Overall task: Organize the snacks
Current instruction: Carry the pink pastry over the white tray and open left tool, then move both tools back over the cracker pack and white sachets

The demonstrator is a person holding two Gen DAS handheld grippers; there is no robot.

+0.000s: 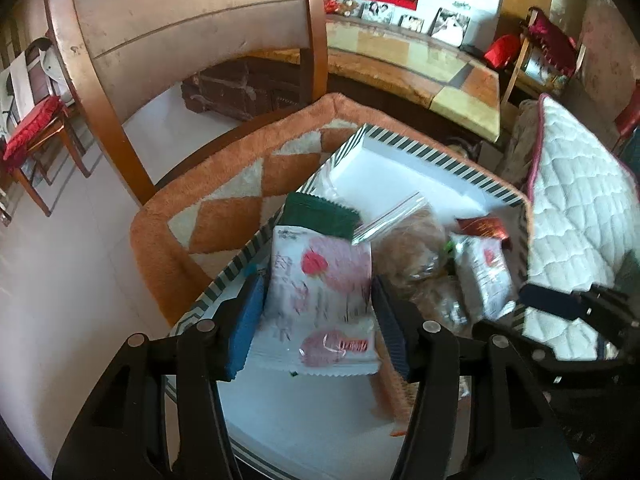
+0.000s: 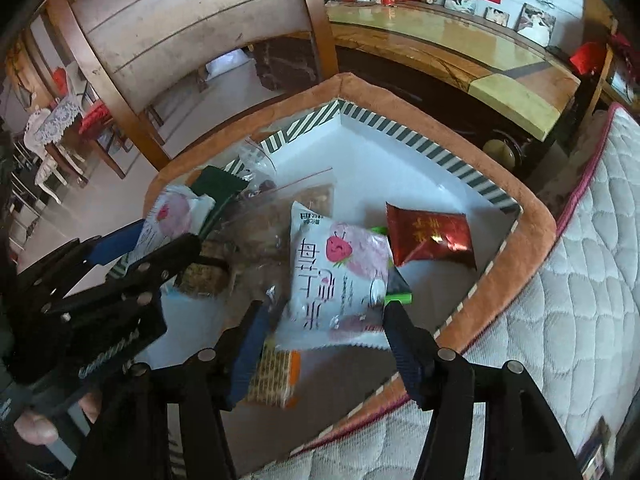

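A white box with a green-striped rim (image 1: 404, 146) (image 2: 384, 126) sits on an orange rug and holds the snacks. My left gripper (image 1: 320, 312) has its blue pads on both sides of a white-and-pink strawberry packet (image 1: 320, 292), with a dark green packet (image 1: 320, 216) behind it. My right gripper (image 2: 324, 320) brackets a second white-and-pink strawberry packet (image 2: 340, 272). A red packet (image 2: 430, 236), a clear zip bag of brown snacks (image 1: 408, 240) (image 2: 264, 224) and an orange cracker pack (image 2: 276, 376) lie in the box. The left gripper also shows in the right wrist view (image 2: 132, 248).
A wooden chair back (image 1: 180, 40) (image 2: 188, 28) stands behind the box. A quilted white mattress (image 1: 580, 208) (image 2: 580, 300) lies to the right. A long glossy counter (image 2: 460, 52) with photo frames runs along the back. The orange rug (image 1: 224, 200) surrounds the box.
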